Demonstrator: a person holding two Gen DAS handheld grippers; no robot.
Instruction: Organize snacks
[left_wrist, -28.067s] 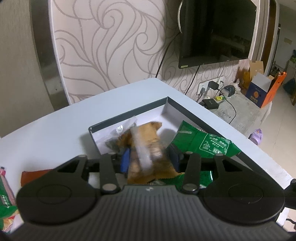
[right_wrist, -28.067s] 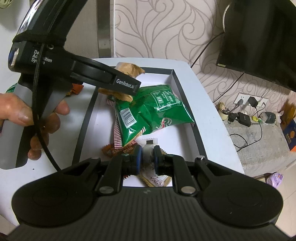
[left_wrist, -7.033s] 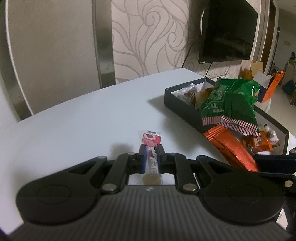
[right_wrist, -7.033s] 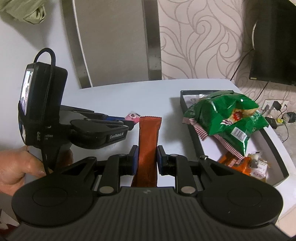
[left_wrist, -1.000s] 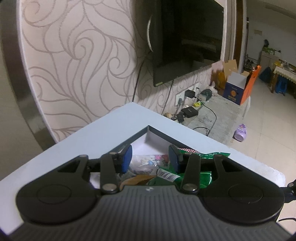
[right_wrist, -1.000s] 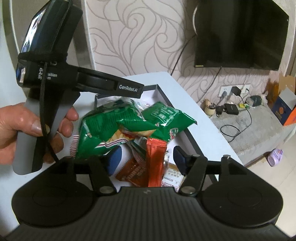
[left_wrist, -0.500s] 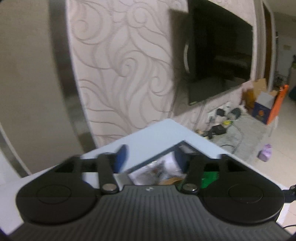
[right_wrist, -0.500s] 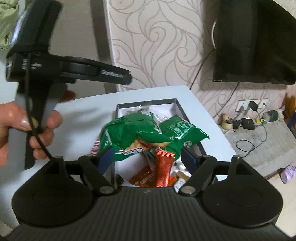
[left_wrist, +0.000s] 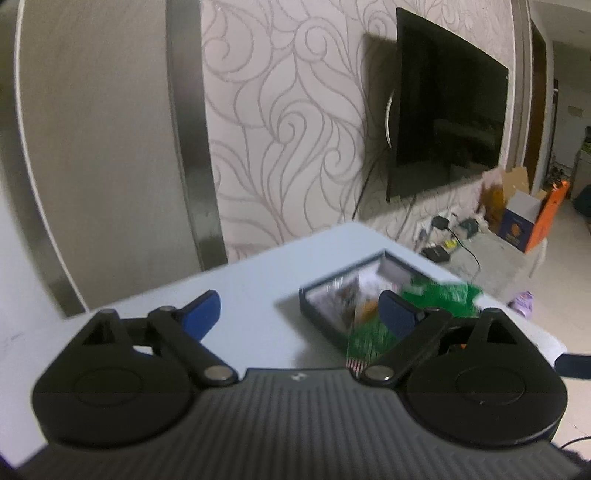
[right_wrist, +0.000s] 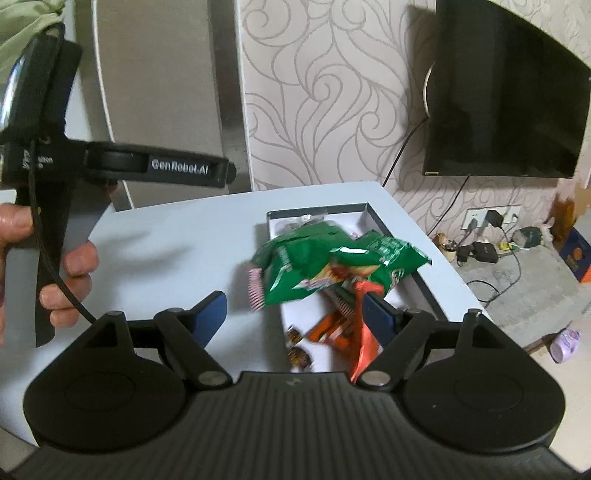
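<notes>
Left gripper (right_wrist: 229, 171), at 10 o'clock: lettered "GenRobot.AI"; fingers spreading, empty. Right gripper (right_wrist: 291, 314): fingers released, empty. Green snack bags (right_wrist: 325, 262), print unreadable.

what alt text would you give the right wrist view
A dark shallow box on a pale table brims with green crinkly snack bags and orange wrappers. The right gripper hangs open and empty above; a hand holds the left gripper alongside.

Glossy foil green snack bags (right_wrist: 325, 258); matt dark box (right_wrist: 424, 284); smooth table (right_wrist: 166, 251).
</notes>
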